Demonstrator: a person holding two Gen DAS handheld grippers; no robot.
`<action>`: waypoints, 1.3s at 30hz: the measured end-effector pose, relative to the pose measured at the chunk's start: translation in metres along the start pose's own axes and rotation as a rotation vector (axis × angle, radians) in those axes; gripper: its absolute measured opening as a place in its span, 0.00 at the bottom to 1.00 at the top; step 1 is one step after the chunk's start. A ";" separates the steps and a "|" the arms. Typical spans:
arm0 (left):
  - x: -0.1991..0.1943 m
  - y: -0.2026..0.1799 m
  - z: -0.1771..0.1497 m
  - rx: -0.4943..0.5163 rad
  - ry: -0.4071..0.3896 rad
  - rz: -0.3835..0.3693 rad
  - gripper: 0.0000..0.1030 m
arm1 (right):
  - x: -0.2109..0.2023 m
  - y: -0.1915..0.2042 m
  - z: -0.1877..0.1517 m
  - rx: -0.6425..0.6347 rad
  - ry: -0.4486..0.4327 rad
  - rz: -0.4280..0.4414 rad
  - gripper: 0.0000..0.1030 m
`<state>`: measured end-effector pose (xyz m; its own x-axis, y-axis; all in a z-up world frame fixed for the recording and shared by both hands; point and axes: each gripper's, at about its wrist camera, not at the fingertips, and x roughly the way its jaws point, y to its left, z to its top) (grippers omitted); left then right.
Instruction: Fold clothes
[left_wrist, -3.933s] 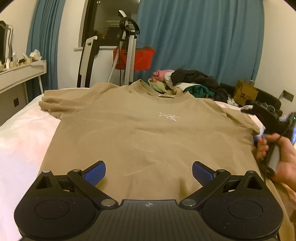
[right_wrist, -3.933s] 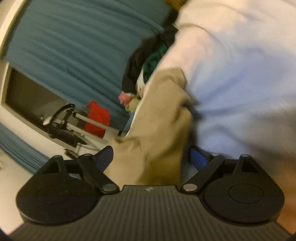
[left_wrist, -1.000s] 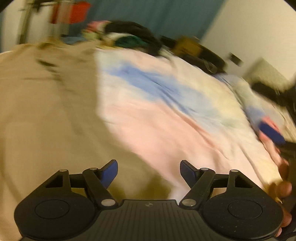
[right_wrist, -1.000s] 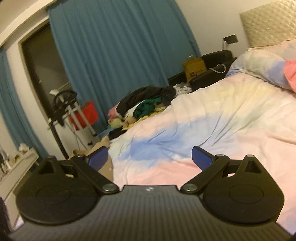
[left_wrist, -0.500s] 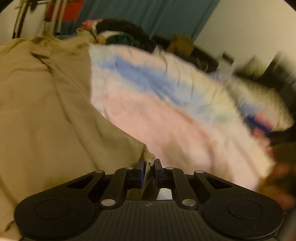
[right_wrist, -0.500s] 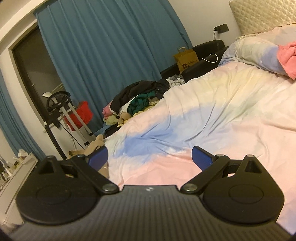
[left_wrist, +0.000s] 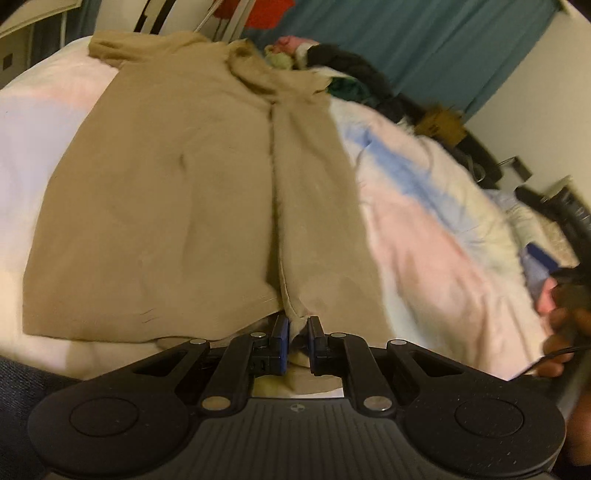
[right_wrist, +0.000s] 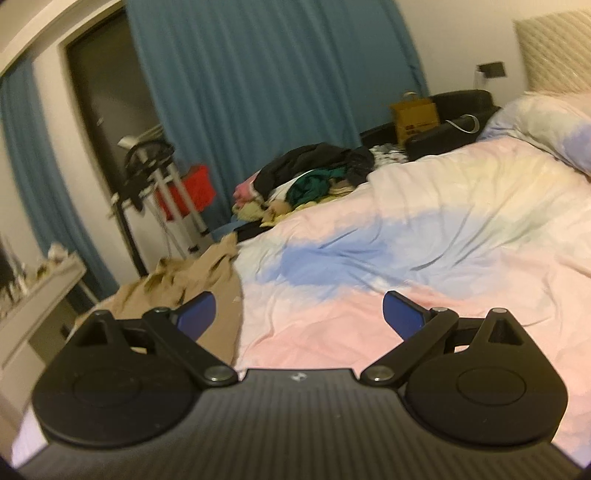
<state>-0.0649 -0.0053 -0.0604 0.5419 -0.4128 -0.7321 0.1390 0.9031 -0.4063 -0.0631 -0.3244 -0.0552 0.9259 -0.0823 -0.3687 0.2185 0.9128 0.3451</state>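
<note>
Left gripper (left_wrist: 297, 334) pinched tight on hem corner of tan t-shirt (left_wrist: 177, 192), blue pads nearly together, fabric between them. Shirt spreads out ahead on pastel duvet (left_wrist: 424, 236), right side folded inward along centre line. Right gripper (right_wrist: 297, 314) wide apart, holding nothing, above pink bedding; shirt lies off to its left, bunched near bed edge. Clothes pile (right_wrist: 314, 177) beyond.

No text, label or number is legible anywhere in either view.
</note>
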 end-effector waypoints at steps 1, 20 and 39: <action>0.002 0.000 0.000 0.001 0.001 -0.002 0.13 | 0.001 0.004 -0.002 -0.019 0.009 0.007 0.96; -0.069 -0.040 0.011 0.222 -0.272 0.113 0.97 | -0.035 0.065 -0.009 -0.131 -0.023 0.161 0.96; -0.091 0.019 0.105 0.096 -0.325 0.134 1.00 | -0.067 0.164 0.052 -0.185 -0.197 0.279 0.96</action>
<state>-0.0241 0.0616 0.0560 0.7938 -0.2451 -0.5566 0.1181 0.9599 -0.2543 -0.0727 -0.1903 0.0711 0.9873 0.1207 -0.1030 -0.0930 0.9662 0.2405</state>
